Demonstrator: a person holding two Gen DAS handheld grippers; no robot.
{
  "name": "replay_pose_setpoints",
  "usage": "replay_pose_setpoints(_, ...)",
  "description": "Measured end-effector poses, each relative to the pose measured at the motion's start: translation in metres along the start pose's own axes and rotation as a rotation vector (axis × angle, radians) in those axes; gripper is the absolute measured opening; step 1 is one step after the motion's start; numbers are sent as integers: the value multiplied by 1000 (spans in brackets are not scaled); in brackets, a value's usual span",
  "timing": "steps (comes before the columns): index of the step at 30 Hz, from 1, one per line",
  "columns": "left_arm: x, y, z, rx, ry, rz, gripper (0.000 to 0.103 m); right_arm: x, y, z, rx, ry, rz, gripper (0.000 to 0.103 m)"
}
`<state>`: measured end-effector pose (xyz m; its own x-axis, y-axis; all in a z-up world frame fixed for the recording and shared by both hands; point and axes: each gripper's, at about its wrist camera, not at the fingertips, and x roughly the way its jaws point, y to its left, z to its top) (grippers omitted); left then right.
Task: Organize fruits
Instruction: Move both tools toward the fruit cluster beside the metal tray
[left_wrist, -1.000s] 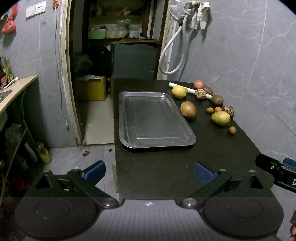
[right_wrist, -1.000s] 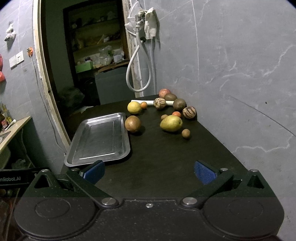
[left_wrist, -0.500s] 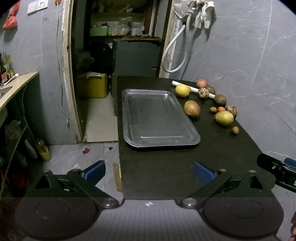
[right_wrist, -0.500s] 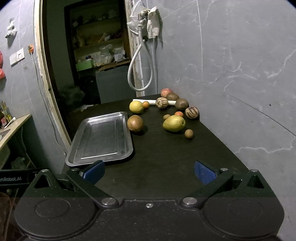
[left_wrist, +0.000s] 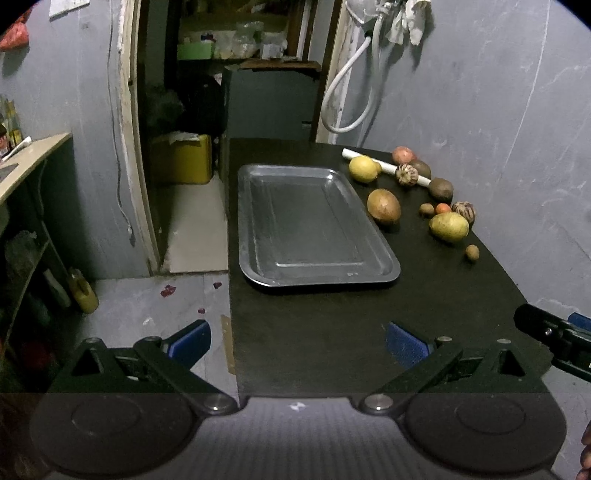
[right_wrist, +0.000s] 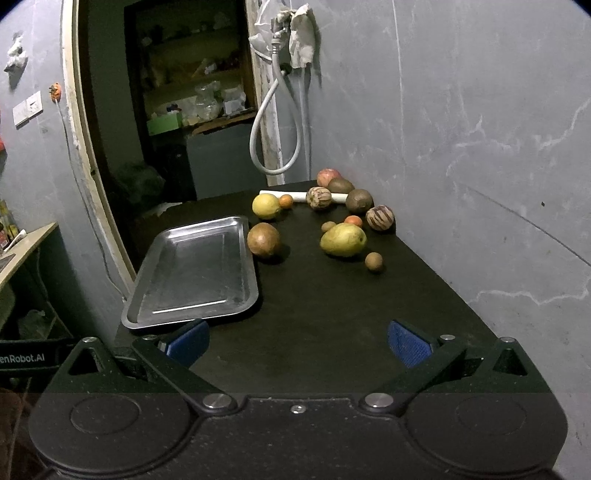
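You held both tools wide open and empty, the left tool (left_wrist: 297, 341) and right tool (right_wrist: 297, 341) low in frame. The fruits (right_wrist: 342, 240) lay upper right on the table (right_wrist: 325, 314), beside the bare tray (right_wrist: 192, 273). You had yet to reach the brown fruit (right_wrist: 263, 239) nearest the tray, likely first.

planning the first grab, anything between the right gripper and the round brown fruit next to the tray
Nothing visible. From the right gripper, open, only bare black table leads to the brown fruit, which sits beside the tray.
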<state>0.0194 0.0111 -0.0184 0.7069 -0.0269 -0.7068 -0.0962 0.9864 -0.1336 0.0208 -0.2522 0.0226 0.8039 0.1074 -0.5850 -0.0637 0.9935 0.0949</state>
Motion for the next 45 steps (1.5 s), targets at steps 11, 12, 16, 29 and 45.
replay_pose_setpoints(11, 44, -15, 9, 23, 119, -2, 102, 36, -16, 7, -37, 33, -37, 103)
replay_pose_setpoints(12, 48, -19, 12, 30, 121, -7, 102, 42, -19, 10, -39, 37, -39, 103)
replay_pose_setpoints(16, 69, -33, 28, 56, 134, -34, 102, 61, -28, 21, -86, 41, -65, 103)
replay_pose_setpoints(29, 139, -108, 99, 215, 111, -119, 102, 144, -54, 48, -171, 101, -104, 102)
replay_pose_setpoints(45, 233, -200, 137, 527, 130, -289, 102, 193, -98, 41, -190, 167, -62, 89)
